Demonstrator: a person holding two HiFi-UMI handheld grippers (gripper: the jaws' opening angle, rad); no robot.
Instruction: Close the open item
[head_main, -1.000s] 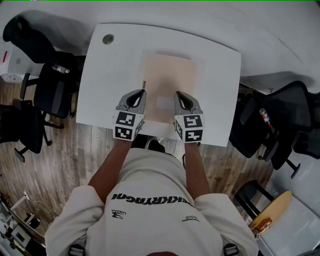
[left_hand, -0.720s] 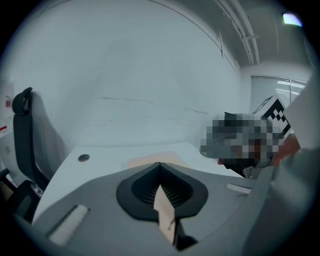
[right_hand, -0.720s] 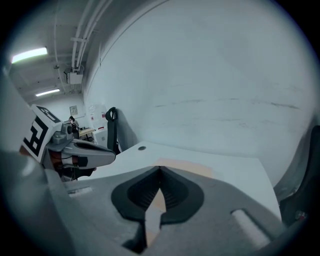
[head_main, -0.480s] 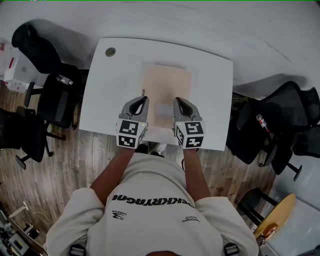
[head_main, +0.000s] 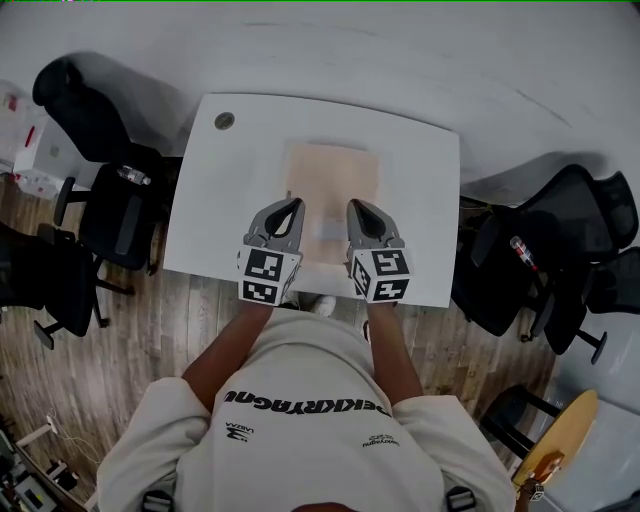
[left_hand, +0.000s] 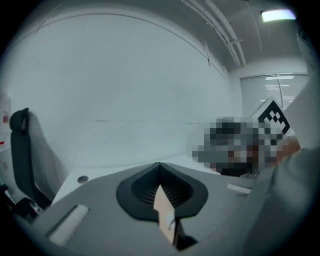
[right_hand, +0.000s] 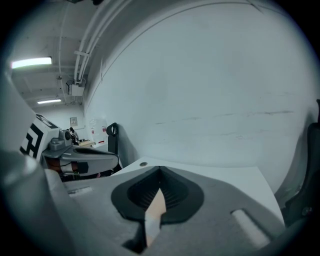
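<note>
A flat tan item (head_main: 333, 175) with a pale label on its near part lies in the middle of the white table (head_main: 215, 210); whether it is open I cannot tell. My left gripper (head_main: 291, 205) hovers at its left edge and my right gripper (head_main: 354, 206) over its right part, both near the table's front edge. In the left gripper view the jaws meet at their tips (left_hand: 160, 165), and a sliver of the tan item (left_hand: 163, 207) shows through the slit below. The right gripper (right_hand: 160, 169) looks the same, with a tan sliver (right_hand: 155, 212) below its jaws.
A round grommet (head_main: 224, 121) sits in the table's far left corner. Black office chairs stand to the left (head_main: 110, 205) and right (head_main: 560, 235) of the table. A white wall rises behind it. The person stands at the front edge on a wooden floor.
The head view has pulled back, so the table looks smaller. Both grippers stay shut and side by side at the tan item's near part, with little shift against it.
</note>
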